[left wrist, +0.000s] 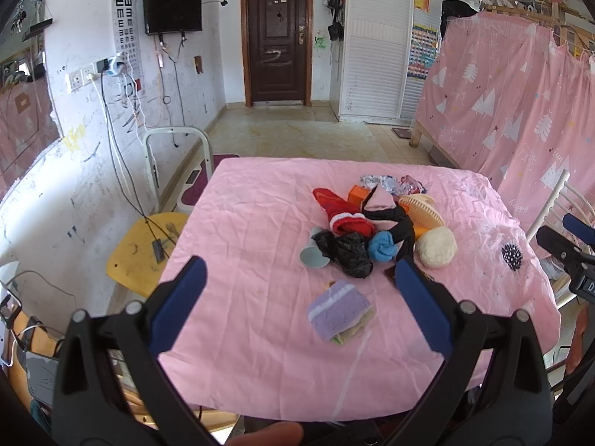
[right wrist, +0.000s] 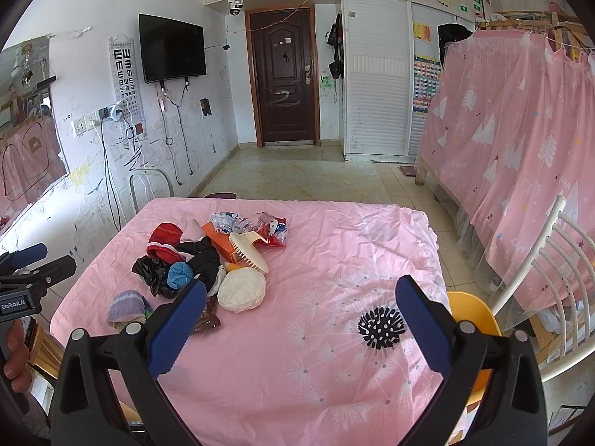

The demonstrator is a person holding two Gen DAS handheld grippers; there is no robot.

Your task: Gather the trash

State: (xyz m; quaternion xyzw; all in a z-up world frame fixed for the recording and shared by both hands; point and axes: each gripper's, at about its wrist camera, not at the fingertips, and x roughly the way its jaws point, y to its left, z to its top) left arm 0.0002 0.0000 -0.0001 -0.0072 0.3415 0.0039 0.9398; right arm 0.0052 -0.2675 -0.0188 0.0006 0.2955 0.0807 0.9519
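Observation:
A pile of items lies on the pink-clothed table (left wrist: 260,230): a crumpled black plastic bag (left wrist: 347,251), shiny crumpled wrappers (right wrist: 253,223), a brown wrapper (right wrist: 206,319), a red sock (left wrist: 342,210), a blue cloth ball (left wrist: 381,246), a cream brush (right wrist: 247,247), a white round puff (right wrist: 241,290) and an orange box (right wrist: 219,241). A purple folded cloth (left wrist: 338,314) lies nearer. My left gripper (left wrist: 297,278) is open and empty, held above the table's near edge in front of the pile. My right gripper (right wrist: 301,297) is open and empty, to the right of the pile.
A grey cup (left wrist: 312,256) lies on its side by the black bag. A yellow stool (left wrist: 143,249) and a white frame (left wrist: 178,163) stand left of the table. A white chair (right wrist: 550,282) and a pink-curtained bed (right wrist: 520,141) are on the right.

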